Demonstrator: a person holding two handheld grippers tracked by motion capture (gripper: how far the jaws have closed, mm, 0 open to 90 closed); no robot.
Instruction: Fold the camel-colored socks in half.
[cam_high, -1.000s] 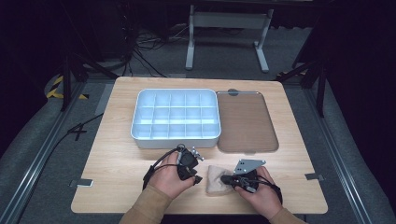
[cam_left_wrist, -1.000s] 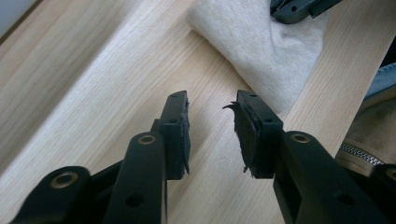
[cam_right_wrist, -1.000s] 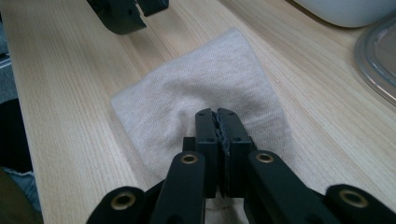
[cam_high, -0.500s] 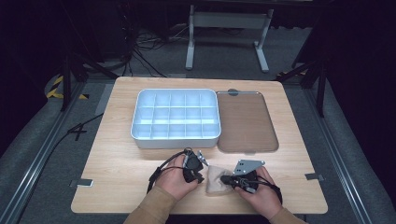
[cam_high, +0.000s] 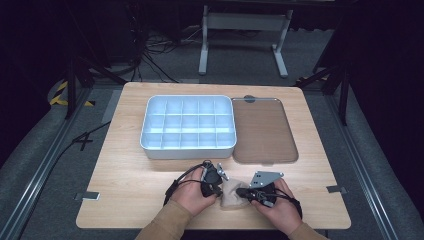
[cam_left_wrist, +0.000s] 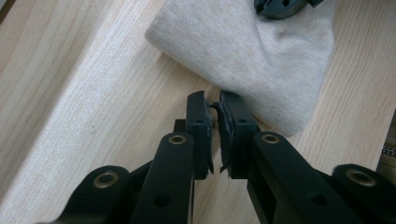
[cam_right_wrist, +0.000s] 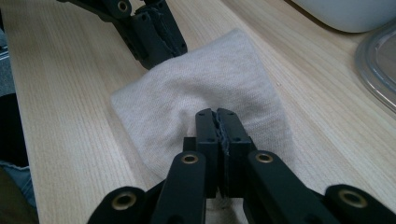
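Cloth (cam_high: 231, 195), one small folded piece of beige knit fabric with a fine ribbed weave, lies flat on the near part of the counter (cam_high: 125, 170), between the person's two hands. In the left gripper view the cloth (cam_left_wrist: 252, 60) shows a soft, rounded fold along its near edge; in the right gripper view it (cam_right_wrist: 219, 88) reads as a rough rectangle with slightly puffed layers.

Two black two-jaw grippers work at it. The left gripper (cam_left_wrist: 214, 100) has its jaws nearly together, a narrow gap between the worn pads, with the tips at the cloth's edge; I cannot tell whether any fabric is caught. The right gripper (cam_right_wrist: 217, 114) has its jaws pressed together over the cloth's middle, and whether they pinch the fabric is unclear. In the high view the left gripper (cam_high: 219, 181) and right gripper (cam_high: 245, 192) sit at opposite sides of the cloth.

The counter is pale wood with a straight grain. Farther back stand one white plastic organiser tray (cam_high: 189, 125), rectangular with rounded corners and divided into many square compartments, and beside it, to its right, one flat translucent brownish lid (cam_high: 262, 130) with a small tab at its far edge.
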